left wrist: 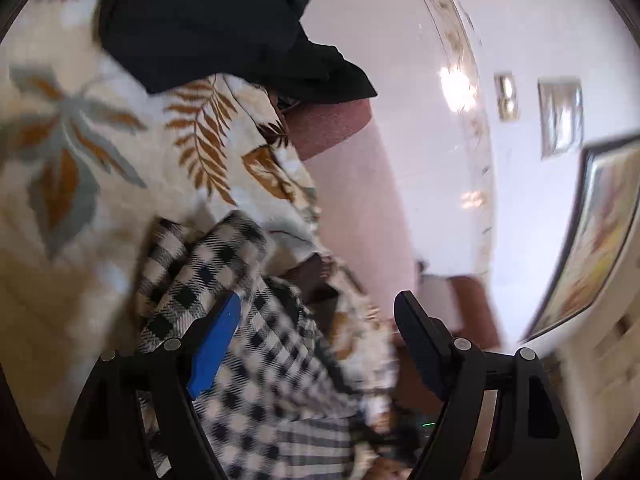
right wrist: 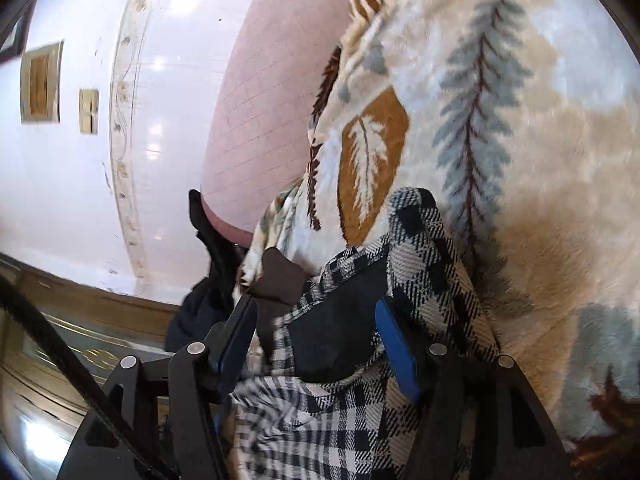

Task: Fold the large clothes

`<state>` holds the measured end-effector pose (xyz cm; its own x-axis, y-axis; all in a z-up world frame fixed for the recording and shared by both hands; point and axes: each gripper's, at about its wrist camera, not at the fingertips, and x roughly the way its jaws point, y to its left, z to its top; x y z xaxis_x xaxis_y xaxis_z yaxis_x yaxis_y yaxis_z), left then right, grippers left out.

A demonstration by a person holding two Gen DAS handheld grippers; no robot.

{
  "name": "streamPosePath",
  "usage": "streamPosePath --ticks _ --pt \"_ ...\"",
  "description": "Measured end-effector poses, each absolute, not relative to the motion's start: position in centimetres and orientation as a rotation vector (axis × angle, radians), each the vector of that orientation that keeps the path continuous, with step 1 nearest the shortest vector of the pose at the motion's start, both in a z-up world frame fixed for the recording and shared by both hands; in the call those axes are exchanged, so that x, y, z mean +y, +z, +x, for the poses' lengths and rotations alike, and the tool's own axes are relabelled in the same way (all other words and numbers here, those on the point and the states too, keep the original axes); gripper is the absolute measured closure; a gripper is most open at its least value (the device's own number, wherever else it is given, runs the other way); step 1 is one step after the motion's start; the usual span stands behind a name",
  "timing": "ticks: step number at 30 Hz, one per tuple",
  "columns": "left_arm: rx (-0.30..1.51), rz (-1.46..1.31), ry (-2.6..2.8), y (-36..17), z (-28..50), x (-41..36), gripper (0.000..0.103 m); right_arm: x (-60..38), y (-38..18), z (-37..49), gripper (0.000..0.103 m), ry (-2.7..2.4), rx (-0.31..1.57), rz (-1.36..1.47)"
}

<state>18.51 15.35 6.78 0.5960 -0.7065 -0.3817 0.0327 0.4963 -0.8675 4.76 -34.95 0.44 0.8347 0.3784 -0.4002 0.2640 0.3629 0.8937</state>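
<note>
White glossy tiled floor (left wrist: 420, 60) with a patterned border strip behind, pink quilted mattress edge (right wrist: 260, 92) beside it, framed pictures on a pale wall in both views. Spread over the bed: fleecy cream blanket (left wrist: 100, 168) printed with rust and grey-blue leaves, seen again in the right wrist view (right wrist: 520, 160). Farther back on that blanket, crumpled black garment (left wrist: 208, 28); in the right wrist view a dark cloth (right wrist: 204, 300) hanging off the mattress corner, whether the same piece cannot be told. Lying on the blanket, near both cameras: black-and-white checked woven shirt (left wrist: 240, 304), bunched and creased, its folds also filling the lower middle of the right wrist view (right wrist: 420, 260). Left gripper (left wrist: 320, 312) with jaws standing wide apart, blue-padded finger (left wrist: 216, 352) over the checked cloth, black finger (left wrist: 420, 340) clear of it toward the floor side; cloth between, not pinched. Right gripper (right wrist: 316, 316) likewise parted, checked fabric and a dark fold heaped between the pads, no visible squeeze; contact with the blue pad (right wrist: 396, 352) cannot be told.
</note>
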Motion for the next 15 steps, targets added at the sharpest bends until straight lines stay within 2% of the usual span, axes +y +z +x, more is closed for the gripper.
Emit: streamPosePath --ticks 6,12,13,15 --pt "0.882 -0.528 -0.414 7.8 15.8 13.6 0.025 -30.1 5.0 4.7 0.036 0.091 0.693 0.891" --pt "0.987 -0.32 -0.389 4.4 14.7 12.8 0.025 -26.0 6.0 3.7 0.036 0.034 0.773 0.633" --pt "1.004 -0.297 -0.397 3.9 14.6 12.3 0.027 -25.8 6.1 3.3 0.036 0.021 0.775 0.608" --pt "1.032 -0.207 -0.388 3.2 14.5 11.1 0.058 -25.7 6.2 2.3 0.036 -0.012 0.781 0.572"
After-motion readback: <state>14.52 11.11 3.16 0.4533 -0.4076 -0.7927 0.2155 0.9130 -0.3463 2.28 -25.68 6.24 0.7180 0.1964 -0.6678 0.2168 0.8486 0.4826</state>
